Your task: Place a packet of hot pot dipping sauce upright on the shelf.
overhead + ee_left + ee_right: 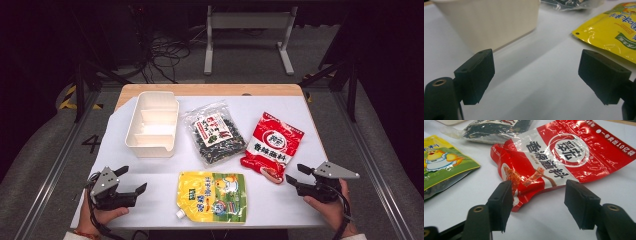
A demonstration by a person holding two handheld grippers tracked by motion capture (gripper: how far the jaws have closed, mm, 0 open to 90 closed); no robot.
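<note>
Both grippers wide, empty, near the surface's front corners; right gripper point(536, 202) should straddle the red pouch's point(564, 157) crumpled corner squarely.

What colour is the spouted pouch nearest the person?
Yellow with green, seen best in the high view: spouted pouch.

The white worktop point(280, 200) carries a cream divided box point(152, 123) far left, a dark clear bag point(214, 132) mid, a red packet point(273, 145) right, and a yellow pouch point(212, 195) near centre.

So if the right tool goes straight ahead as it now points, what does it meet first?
Probably the red bag: its near corner lies just ahead of the open right tool; exact depth is unclear.
</note>
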